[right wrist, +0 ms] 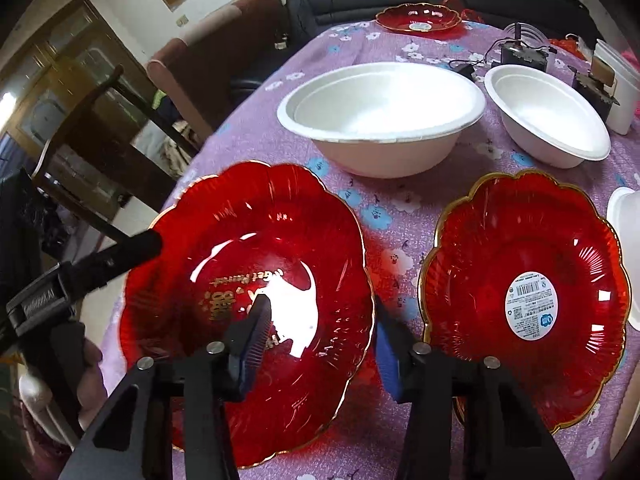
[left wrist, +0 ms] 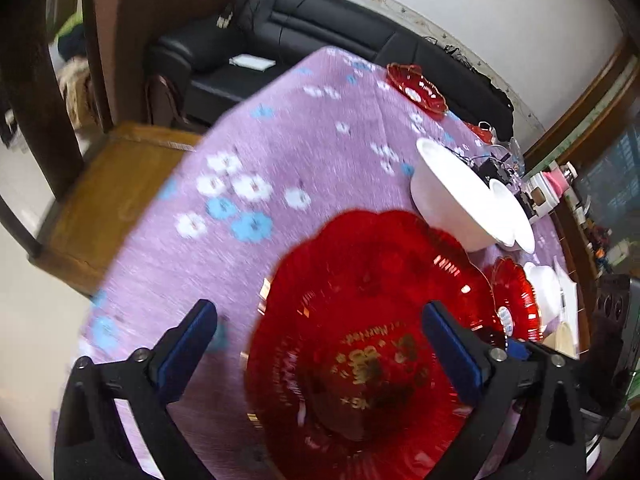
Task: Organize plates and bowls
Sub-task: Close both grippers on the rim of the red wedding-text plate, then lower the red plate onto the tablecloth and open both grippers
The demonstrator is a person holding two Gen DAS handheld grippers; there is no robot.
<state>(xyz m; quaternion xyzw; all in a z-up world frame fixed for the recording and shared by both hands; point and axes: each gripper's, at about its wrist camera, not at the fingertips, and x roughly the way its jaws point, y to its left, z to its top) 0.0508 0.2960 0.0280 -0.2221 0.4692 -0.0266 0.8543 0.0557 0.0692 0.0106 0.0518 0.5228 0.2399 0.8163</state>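
A red scalloped plate with gold lettering (right wrist: 248, 280) lies at the table's near left; it also shows in the left wrist view (left wrist: 360, 344). My right gripper (right wrist: 320, 320) straddles its right rim, one finger (right wrist: 256, 328) over the plate, the other outside, jaws partly apart. My left gripper (left wrist: 320, 328) is open above the same plate; its finger (right wrist: 120, 252) shows at that plate's left edge. A second red plate with a sticker (right wrist: 524, 300) lies to the right. Two white bowls (right wrist: 380, 112) (right wrist: 548, 116) stand behind. A third red plate (right wrist: 418, 18) sits far back.
The table has a purple flowered cloth (right wrist: 400, 208). A black device with wires (right wrist: 520, 54) and white containers (right wrist: 616, 84) stand at the back right. A white item (right wrist: 626, 248) sits at the right edge. A black sofa (left wrist: 300, 20) and chairs surround the table.
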